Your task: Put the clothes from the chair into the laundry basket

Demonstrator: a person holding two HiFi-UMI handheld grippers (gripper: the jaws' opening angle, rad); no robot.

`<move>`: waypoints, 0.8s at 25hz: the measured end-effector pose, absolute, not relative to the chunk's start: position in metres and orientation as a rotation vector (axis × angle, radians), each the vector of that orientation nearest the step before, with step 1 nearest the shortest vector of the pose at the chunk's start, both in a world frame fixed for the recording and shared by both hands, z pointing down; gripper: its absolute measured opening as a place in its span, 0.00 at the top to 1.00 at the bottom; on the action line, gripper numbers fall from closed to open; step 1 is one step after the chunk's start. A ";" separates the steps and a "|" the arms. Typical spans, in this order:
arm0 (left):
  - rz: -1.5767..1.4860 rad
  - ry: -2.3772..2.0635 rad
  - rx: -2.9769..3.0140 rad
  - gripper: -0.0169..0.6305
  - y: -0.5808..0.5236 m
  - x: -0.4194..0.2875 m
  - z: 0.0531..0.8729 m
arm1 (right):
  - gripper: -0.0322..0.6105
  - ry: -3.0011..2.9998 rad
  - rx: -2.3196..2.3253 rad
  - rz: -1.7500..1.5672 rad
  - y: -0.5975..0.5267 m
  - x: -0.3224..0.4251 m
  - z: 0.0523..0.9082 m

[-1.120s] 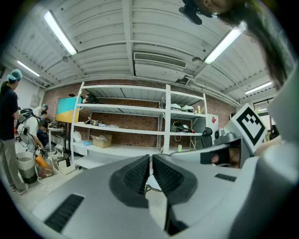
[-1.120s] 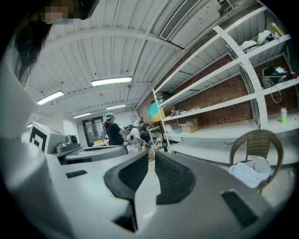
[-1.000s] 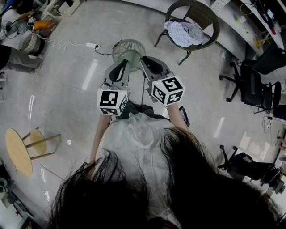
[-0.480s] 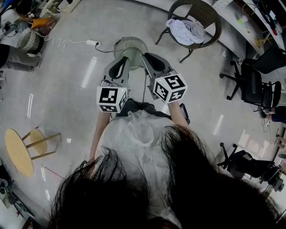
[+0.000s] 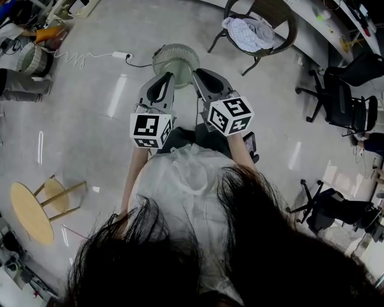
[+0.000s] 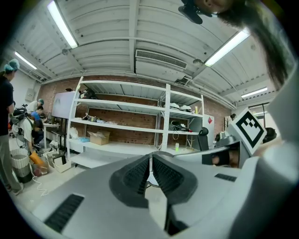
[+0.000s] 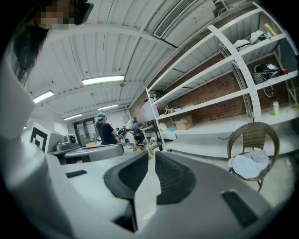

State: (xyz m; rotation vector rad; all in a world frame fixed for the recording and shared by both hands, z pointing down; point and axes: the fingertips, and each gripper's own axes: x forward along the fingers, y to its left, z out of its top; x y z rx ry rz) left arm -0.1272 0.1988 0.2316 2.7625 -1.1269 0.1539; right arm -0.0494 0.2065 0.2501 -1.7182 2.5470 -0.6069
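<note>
A wicker chair (image 5: 282,18) stands at the far right of the floor with a heap of pale clothes (image 5: 249,33) on its seat. In the right gripper view the chair (image 7: 254,135) and the clothes (image 7: 250,164) lie well beyond the jaws, to the right. A round pale green ribbed thing (image 5: 175,58), basket or fan, I cannot tell which, sits on the floor just past both grippers. My left gripper (image 5: 163,79) is shut and holds nothing, its tips meeting (image 6: 150,158). My right gripper (image 5: 201,75) is shut and empty too (image 7: 151,156). Both are held side by side, far from the chair.
A power strip (image 5: 123,56) with a cable lies left of the round thing. A wooden stool (image 5: 30,213) stands at the near left. Office chairs (image 5: 342,111) line the right side. People stand at the far left (image 6: 7,121). White shelving (image 6: 117,135) runs along the brick wall.
Both grippers have drifted a little forward together, toward the round green thing and the chair. Their jaws stay shut. The clothes have not moved.
</note>
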 end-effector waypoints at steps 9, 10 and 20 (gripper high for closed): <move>0.140 -0.997 2.802 0.93 0.186 -0.108 0.237 | 0.86 2.458 -1.829 -0.616 0.197 -0.028 0.253; 0.141 -0.981 2.807 0.93 0.185 -0.104 0.237 | 0.86 2.449 -1.843 -0.618 0.197 -0.024 0.254; 0.175 -0.850 2.843 0.93 0.163 -0.037 0.245 | 0.86 2.363 -1.933 -0.658 0.180 0.042 0.271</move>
